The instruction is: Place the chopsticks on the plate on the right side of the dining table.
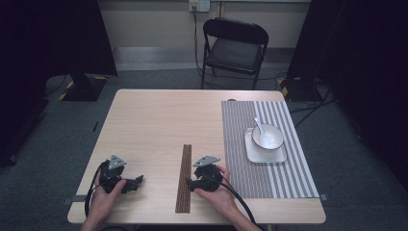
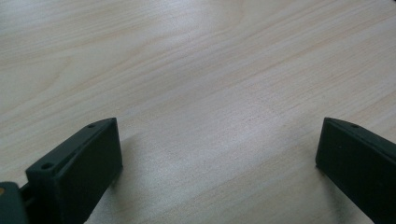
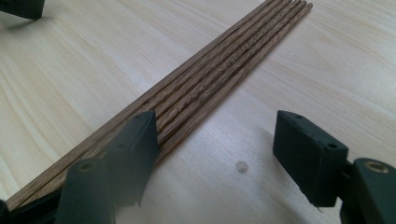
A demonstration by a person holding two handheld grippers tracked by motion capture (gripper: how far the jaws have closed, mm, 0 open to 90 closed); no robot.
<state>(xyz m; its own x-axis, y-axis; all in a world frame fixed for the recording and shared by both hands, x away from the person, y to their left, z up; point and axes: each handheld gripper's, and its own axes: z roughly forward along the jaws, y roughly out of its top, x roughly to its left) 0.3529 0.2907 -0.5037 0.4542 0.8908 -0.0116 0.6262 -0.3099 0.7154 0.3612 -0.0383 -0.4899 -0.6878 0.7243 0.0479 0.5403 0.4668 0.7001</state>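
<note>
Two grippers sit low over the near edge of the wooden table (image 1: 159, 120), one in each of your hands. Your right gripper (image 3: 219, 154) is at the bundle of dark wooden chopsticks (image 3: 205, 88), which lies flat on the bare wood as a tight row running away from you, just left of the striped placemat (image 1: 262, 178). In the right gripper view the jaws are spread; one jaw stands over the near part of the sticks, whether it touches them you cannot tell, and the other stands well off to the side over bare table. Nothing is pinched between them. In the high view that gripper (image 1: 192, 185) points left toward the bundle's near half, with your hand behind it.

Your left gripper (image 2: 219, 154) is well apart from the chopsticks, near the table's left corner, and its jaws are also spread wide with only wood grain between them. In the high view it (image 1: 139, 181) points right.

On the placemat, farther back, a white bowl (image 1: 267, 137) with a white spoon (image 1: 258, 124) in it stands on a square white plate (image 1: 276, 156). A black folding chair (image 1: 234, 48) stands beyond the far edge.
</note>
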